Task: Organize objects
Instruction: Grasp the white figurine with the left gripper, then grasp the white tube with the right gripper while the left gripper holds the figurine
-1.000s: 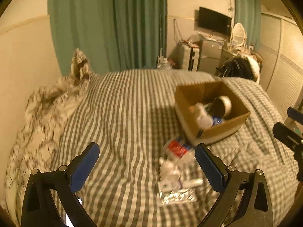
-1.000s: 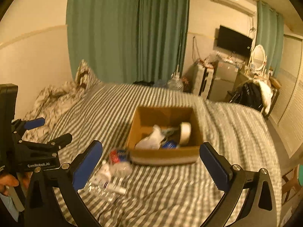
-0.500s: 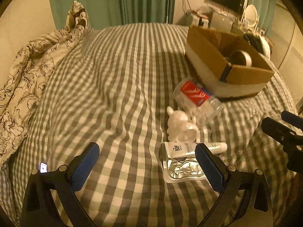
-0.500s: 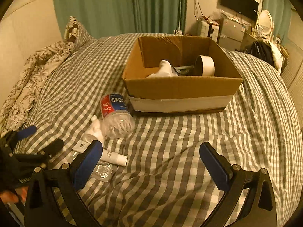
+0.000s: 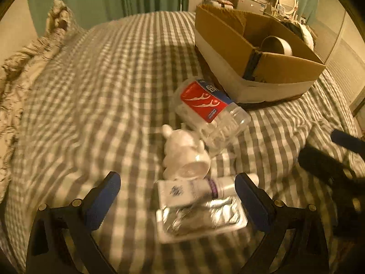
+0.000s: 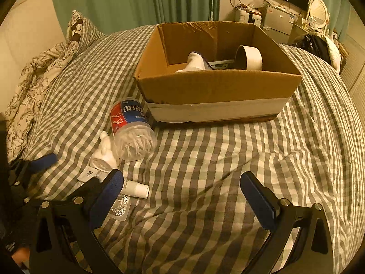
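An open cardboard box (image 6: 216, 86) stands on the checked bed; it also shows in the left wrist view (image 5: 228, 45). Inside are a tape roll (image 6: 248, 58) and a white item (image 6: 194, 62). Beside the box lie a clear bottle with a red and blue label (image 5: 209, 109) (image 6: 132, 132), a white figurine (image 5: 184, 155) (image 6: 105, 153), a white tube (image 5: 196, 189) (image 6: 134, 187) and a foil pack (image 5: 200, 219) (image 6: 119, 206). My left gripper (image 5: 176, 194) is open, low over the tube and foil pack. My right gripper (image 6: 181, 193) is open and empty over bare bedding.
A floral quilt (image 6: 34, 80) and pillow lie bunched at the bed's left side. Green curtains (image 6: 136, 0) hang behind. A TV, a mirror and cluttered furniture (image 6: 285, 18) stand at the far right. The right gripper shows at the left wrist view's right edge (image 5: 330, 159).
Both grippers have dropped lower and moved in closer over the bed. The loose items and box loom larger. The left gripper now frames the tube and foil pack.
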`<state>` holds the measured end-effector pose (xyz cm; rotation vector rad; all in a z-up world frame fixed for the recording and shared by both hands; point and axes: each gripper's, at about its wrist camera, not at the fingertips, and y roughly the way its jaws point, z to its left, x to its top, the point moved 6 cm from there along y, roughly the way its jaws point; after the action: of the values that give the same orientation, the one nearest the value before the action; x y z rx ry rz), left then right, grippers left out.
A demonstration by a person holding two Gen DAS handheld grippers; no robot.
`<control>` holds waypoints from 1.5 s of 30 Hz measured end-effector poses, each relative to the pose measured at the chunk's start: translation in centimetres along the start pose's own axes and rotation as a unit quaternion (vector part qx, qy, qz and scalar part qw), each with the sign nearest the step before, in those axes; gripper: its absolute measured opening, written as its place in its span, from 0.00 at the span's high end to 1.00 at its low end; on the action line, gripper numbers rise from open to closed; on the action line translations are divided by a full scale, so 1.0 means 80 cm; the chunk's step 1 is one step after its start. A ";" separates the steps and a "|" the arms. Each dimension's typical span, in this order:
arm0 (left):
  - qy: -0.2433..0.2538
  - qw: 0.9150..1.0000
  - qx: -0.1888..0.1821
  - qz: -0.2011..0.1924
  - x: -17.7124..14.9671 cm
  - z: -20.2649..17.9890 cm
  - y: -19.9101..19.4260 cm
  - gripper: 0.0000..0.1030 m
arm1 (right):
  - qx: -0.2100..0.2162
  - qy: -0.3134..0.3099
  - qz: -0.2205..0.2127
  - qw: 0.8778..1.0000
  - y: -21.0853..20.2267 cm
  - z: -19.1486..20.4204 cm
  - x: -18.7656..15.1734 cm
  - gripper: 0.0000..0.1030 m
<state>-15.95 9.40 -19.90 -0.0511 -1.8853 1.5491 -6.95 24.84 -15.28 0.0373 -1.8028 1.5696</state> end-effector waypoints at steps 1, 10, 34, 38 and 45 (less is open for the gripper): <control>0.001 1.000 0.001 0.006 0.005 -0.001 0.008 0.08 | 0.000 0.002 0.000 1.000 0.000 -0.001 0.000 0.00; -0.022 0.996 -0.054 0.064 0.007 0.000 0.049 0.47 | 0.000 0.011 0.011 1.000 0.009 -0.003 0.001 0.00; -0.041 0.999 -0.020 -0.030 -0.044 0.073 -0.064 0.47 | 0.094 -0.161 0.131 0.974 0.114 0.126 -0.023 0.23; -0.042 0.998 -0.018 -0.034 -0.047 0.072 -0.066 0.47 | 0.113 -0.154 0.143 0.971 0.114 0.126 -0.028 0.45; -0.037 0.998 -0.012 -0.043 -0.052 0.064 -0.082 0.47 | 0.110 -0.154 0.128 0.973 0.082 0.133 -0.047 0.74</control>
<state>-12.95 1.29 -16.41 0.0758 -1.9372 1.4895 -12.53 15.67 -22.65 0.1670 -1.9175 2.0369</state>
